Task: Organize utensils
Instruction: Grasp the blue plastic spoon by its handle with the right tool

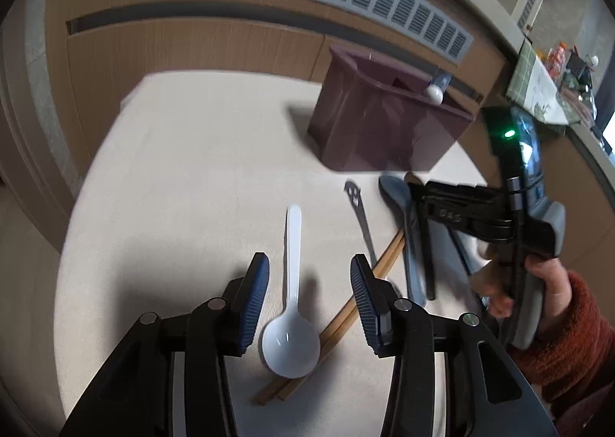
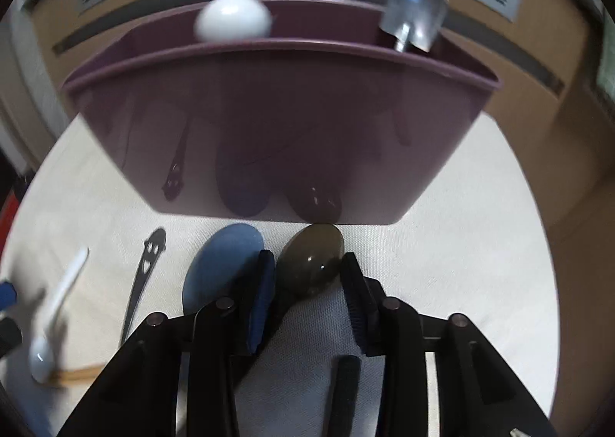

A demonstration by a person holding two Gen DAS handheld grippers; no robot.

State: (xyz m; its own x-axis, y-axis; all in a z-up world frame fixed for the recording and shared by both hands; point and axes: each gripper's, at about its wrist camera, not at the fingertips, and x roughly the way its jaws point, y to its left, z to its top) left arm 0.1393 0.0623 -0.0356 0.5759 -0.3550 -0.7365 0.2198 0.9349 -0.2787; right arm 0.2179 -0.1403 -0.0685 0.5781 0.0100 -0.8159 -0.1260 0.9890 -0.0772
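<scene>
Left wrist view
Left gripper [image 1: 309, 296]: jaws spread, pinching nothing, one pad on each side of the white spoon.
White spoon [image 1: 291, 321]: lying on the pale surface [image 1: 184, 183], bowl nearest the camera, resting across the wooden chopsticks [image 1: 346, 316].
Purple bin [image 1: 384, 121]: farther back; a white utensil end [image 1: 435, 94] shows above its rim.
Black cut-out utensil [image 1: 359, 215]: flat, between white spoon and blue spoon [image 1: 403, 229].

Right wrist view
Right gripper [image 2: 307, 292]: jaws spread, straddling the dark spoon.
Dark spoon [image 2: 311, 258]: on the surface, bowl tip at the bin's [image 2: 276, 121] base.
Blue spoon [image 2: 221, 271]: just left of the dark spoon.
Metal utensil [image 2: 413, 19]: standing in the bin.
</scene>
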